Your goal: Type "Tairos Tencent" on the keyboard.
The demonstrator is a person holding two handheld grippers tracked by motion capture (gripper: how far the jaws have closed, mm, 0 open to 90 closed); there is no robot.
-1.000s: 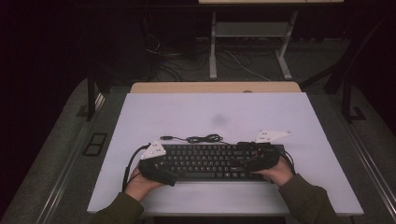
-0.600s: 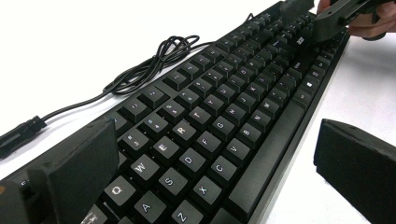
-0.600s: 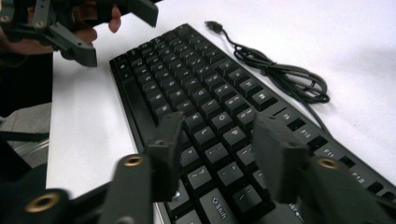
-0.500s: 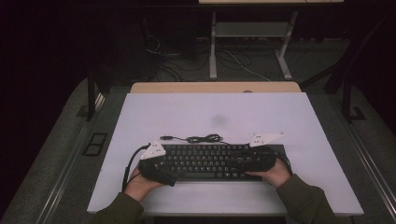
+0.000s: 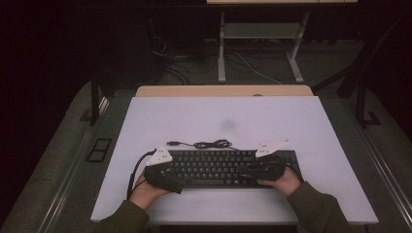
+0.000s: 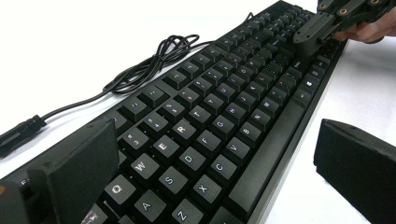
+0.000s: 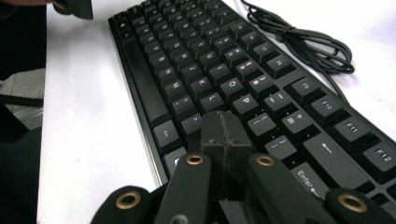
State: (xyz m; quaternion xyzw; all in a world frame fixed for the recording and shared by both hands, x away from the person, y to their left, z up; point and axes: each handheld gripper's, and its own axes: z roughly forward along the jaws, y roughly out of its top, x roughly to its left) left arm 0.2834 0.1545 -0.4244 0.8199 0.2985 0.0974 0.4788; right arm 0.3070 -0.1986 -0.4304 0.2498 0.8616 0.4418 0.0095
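Note:
A black keyboard lies near the table's front edge, its cable coiled just behind it. My left gripper is open and straddles the keyboard's left end, one jaw behind the top row, the other in front of the front edge, neither visibly touching. My right gripper is shut, its jaws having just been closing with nothing between them. Its pads meet over the keys near P and the right-hand punctuation keys. In the high view the left gripper and right gripper sit at the keyboard's two ends.
The white table top stretches behind the keyboard, with a wooden strip along its far edge. A metal frame and loose cables stand on the dark floor beyond. The person's sleeves come in from the bottom.
My right gripper has shifted a little to the left over the keys and its jaws have come together. The left gripper and the keyboard have stayed put.

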